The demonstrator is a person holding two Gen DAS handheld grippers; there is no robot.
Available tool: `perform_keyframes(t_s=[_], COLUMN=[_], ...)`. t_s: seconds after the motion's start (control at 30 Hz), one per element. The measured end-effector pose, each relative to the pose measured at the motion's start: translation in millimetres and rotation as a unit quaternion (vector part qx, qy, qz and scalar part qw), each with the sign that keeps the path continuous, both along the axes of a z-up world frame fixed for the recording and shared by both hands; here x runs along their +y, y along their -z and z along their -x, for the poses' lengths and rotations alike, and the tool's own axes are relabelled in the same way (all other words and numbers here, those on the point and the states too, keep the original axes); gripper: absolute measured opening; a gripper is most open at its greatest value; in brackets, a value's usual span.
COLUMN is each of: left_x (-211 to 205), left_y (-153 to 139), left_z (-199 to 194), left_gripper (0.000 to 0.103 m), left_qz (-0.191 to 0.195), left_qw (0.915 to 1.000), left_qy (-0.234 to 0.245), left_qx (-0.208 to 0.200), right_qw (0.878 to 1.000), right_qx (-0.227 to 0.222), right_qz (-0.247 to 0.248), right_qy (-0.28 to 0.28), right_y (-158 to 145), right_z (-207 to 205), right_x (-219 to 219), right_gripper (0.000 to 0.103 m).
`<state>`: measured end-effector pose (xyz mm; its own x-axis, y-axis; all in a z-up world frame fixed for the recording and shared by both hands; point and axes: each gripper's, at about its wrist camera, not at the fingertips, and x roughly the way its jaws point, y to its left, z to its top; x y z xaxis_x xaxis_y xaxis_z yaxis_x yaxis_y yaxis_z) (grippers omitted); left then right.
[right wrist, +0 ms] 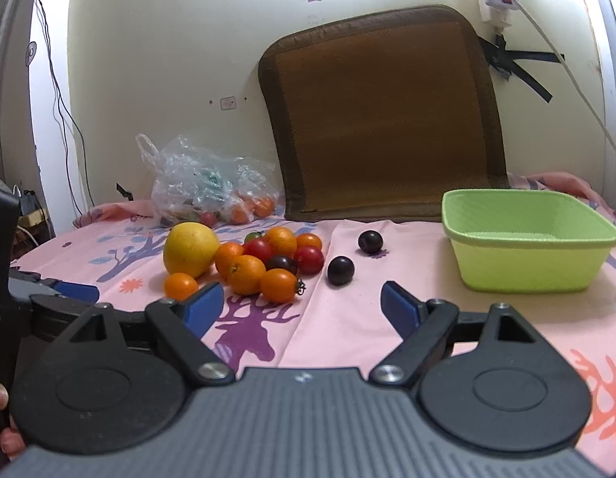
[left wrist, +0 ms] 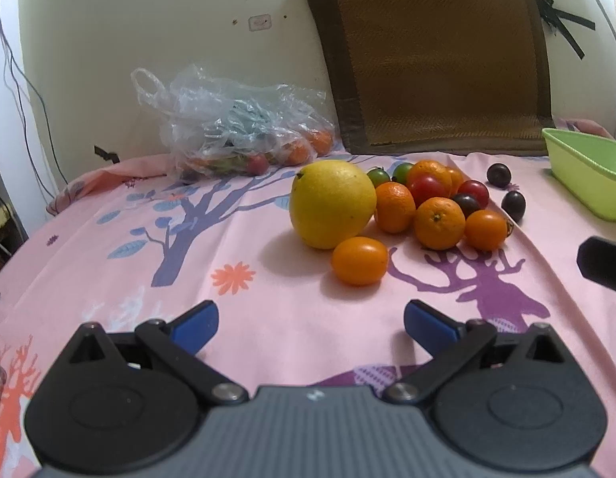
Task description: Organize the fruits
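A large yellow citrus fruit (left wrist: 332, 203) (right wrist: 190, 253) lies on the pink patterned cloth (left wrist: 268, 286) beside a pile of several oranges (left wrist: 438, 222) (right wrist: 246, 274) and red, green and dark cherry tomatoes (left wrist: 427, 188) (right wrist: 308, 259). One orange tomato (left wrist: 359, 261) lies nearest my left gripper (left wrist: 310, 324), which is open and empty, short of the pile. Two dark tomatoes (right wrist: 340, 270) lie apart to the right. A green basket (right wrist: 527, 251) (left wrist: 587, 171) stands at the right. My right gripper (right wrist: 302, 304) is open and empty, short of the dark tomatoes.
A clear plastic bag (left wrist: 236, 127) (right wrist: 204, 183) with more fruit lies at the back left. A brown woven cushion (left wrist: 431, 55) (right wrist: 383, 115) leans on the wall behind. Cables (right wrist: 547, 40) hang at the right wall.
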<state>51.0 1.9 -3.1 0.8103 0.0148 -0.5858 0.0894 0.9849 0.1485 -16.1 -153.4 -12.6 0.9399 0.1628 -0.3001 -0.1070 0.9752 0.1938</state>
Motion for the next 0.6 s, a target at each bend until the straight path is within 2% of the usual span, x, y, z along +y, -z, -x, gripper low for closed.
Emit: perform_keyframes(t_s=[0.6], left_x=[4.0], left_y=[0.2], left_z=[-1.0], left_gripper=[0.103], left_qz=[0.003], left_qw=[1.0], left_qy=[-0.004], left_qx=[0.005], right_qw=[1.0], right_qx=[-0.005], right_qz=[-0.011], right_qy=[0.002], right_y=[0.2], right_z=[1.4], right_x=[-4.4], right_gripper=[0.088])
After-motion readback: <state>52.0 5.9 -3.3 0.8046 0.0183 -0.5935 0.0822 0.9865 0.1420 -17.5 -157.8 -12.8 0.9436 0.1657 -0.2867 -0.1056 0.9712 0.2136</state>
